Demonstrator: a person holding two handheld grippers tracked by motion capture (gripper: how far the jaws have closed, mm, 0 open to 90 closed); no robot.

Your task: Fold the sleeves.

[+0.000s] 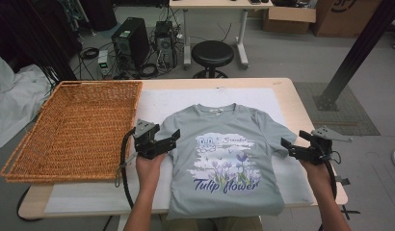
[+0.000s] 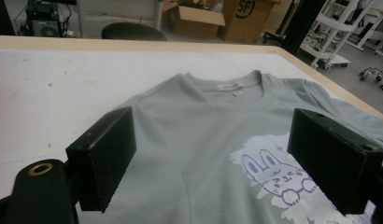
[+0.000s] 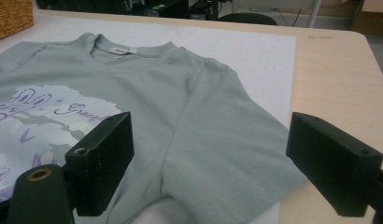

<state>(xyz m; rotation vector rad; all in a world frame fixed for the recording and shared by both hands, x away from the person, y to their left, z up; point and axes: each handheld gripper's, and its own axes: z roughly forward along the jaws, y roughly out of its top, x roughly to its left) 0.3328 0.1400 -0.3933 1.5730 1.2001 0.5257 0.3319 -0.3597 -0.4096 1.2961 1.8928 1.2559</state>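
A grey-green T-shirt (image 1: 224,159) with a bunny and "Tulip flower" print lies flat, front up, on a white mat (image 1: 253,98), collar toward the far edge. My left gripper (image 1: 162,139) hovers open over the shirt's left side; its jaws frame the shirt (image 2: 199,130) below the shoulder. My right gripper (image 1: 294,147) hovers open at the right sleeve, and that sleeve (image 3: 227,140) lies between its jaws with the mat's edge beside it. Neither gripper holds anything.
A large shallow wicker basket (image 1: 75,130) sits on the table's left part, close to my left gripper. The wooden table (image 1: 292,94) ends just right of the mat. Behind the table stand a black stool (image 1: 212,54), computer towers and cardboard boxes.
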